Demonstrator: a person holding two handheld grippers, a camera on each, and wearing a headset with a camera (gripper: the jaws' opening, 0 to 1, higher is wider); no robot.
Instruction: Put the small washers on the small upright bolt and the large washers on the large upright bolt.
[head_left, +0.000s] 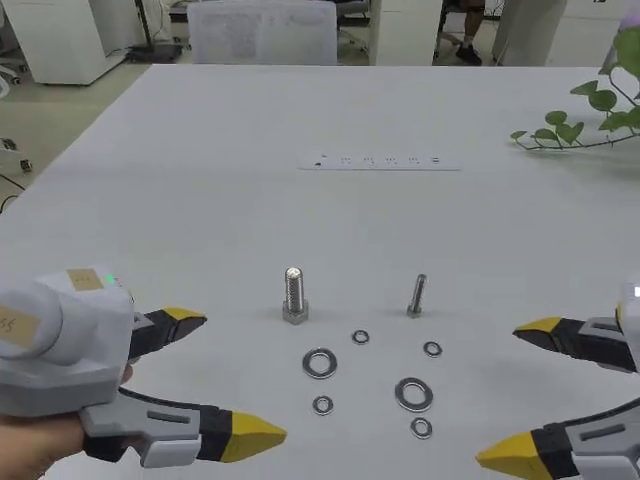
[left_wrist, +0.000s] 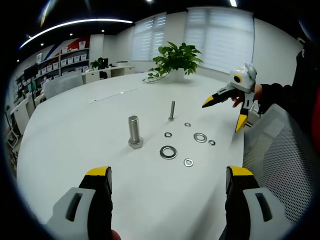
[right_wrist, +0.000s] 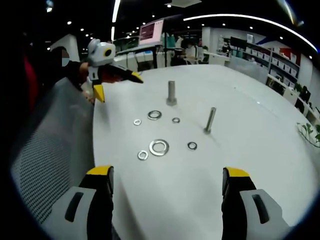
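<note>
holding both grippers low over the white table (head_left: 200, 200), i see the left gripper (head_left: 235, 378) with its jaws spread wide and nothing between them; the right gripper (head_left: 508, 393) is spread and empty too. the large bolt (head_left: 293, 295) and the small bolt (head_left: 417, 296) stand upright ahead of the tips, between the two grippers. both bolts are bare. two large washers (head_left: 319, 362) and four small washers (head_left: 360, 337) lie flat on the near side of the bolts, in the gap between the grippers, touching neither.

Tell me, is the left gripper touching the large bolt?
Apart. The head view shows bare table between the left gripper and the large bolt.
</note>
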